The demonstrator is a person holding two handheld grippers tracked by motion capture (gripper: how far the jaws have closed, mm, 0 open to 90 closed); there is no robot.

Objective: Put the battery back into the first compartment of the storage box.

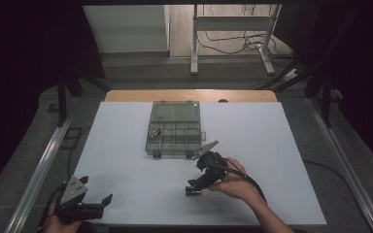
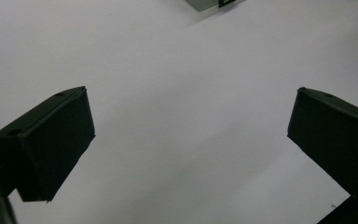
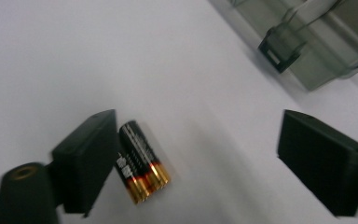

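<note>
At lower centre of the high view, the battery pair lies on the white desk, touching the right claw's left jaw, jaws spread. Rigid, dense, smooth-skinned (prone to roll): grip across the barrels at mid-length. Left claw spread, empty.

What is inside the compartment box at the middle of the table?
The open compartment box holds at least one small dark item in a left-hand cell; most other cells look empty. The picture is too dim and small to identify it, and the near wall hides the cell floors.
</note>
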